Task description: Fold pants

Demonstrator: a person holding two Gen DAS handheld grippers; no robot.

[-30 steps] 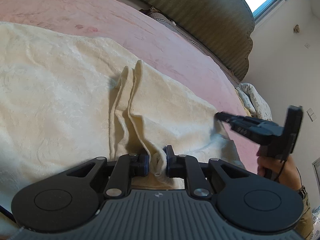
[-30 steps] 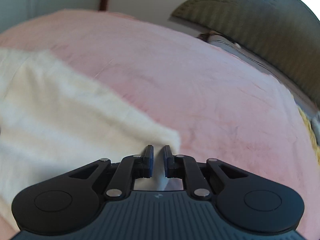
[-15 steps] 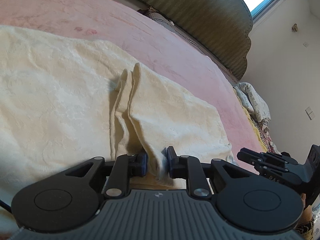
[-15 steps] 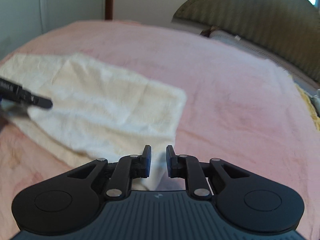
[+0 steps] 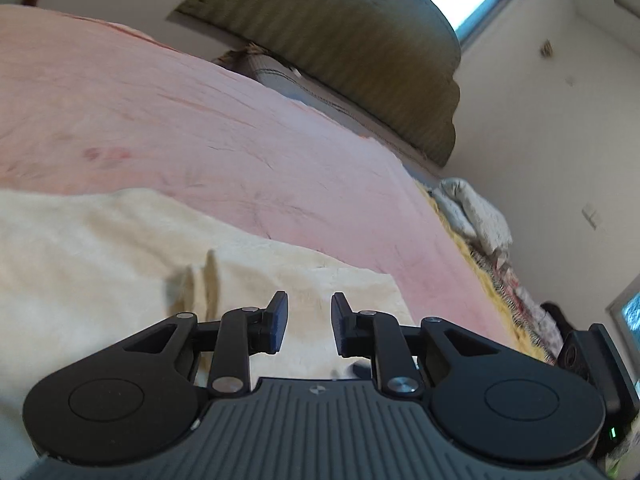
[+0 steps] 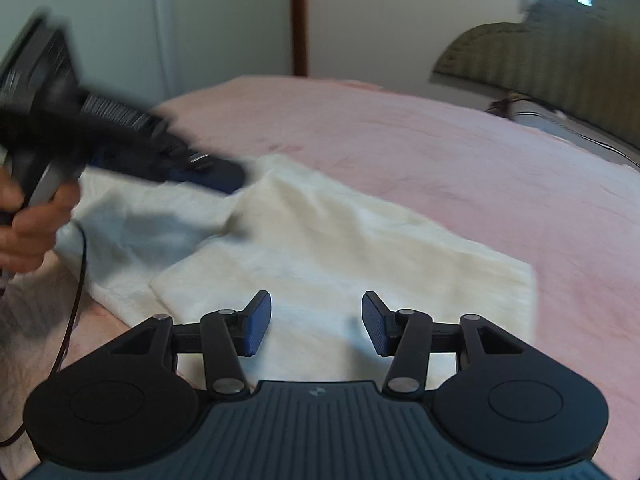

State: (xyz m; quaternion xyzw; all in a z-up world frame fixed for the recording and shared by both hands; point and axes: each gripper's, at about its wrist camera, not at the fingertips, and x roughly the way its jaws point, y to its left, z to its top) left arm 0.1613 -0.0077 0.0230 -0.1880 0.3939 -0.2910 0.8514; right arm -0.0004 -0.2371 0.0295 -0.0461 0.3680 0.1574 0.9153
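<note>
On pink bedspread [image 5: 200, 120] by green headboard [image 5: 360, 60], cream pants [image 6: 340, 248]; both claws opening, nothing between.

Open bed, cloth low, clutter at the edges

The pink bedspread [image 6: 400, 152] lies broad and bare beyond the cream pants [image 6: 320, 248], which lie flat with one raised fold, so nothing tall stands over the middle. The left gripper [image 6: 224, 178] hangs blurred above the cloth's left part, its hand [image 6: 28, 216] and cable [image 6: 76, 280] filling that side. The headboard [image 5: 360, 56] closes the far end, and rumpled bedding [image 5: 472, 212] crowds the right edge near the wall.
</note>
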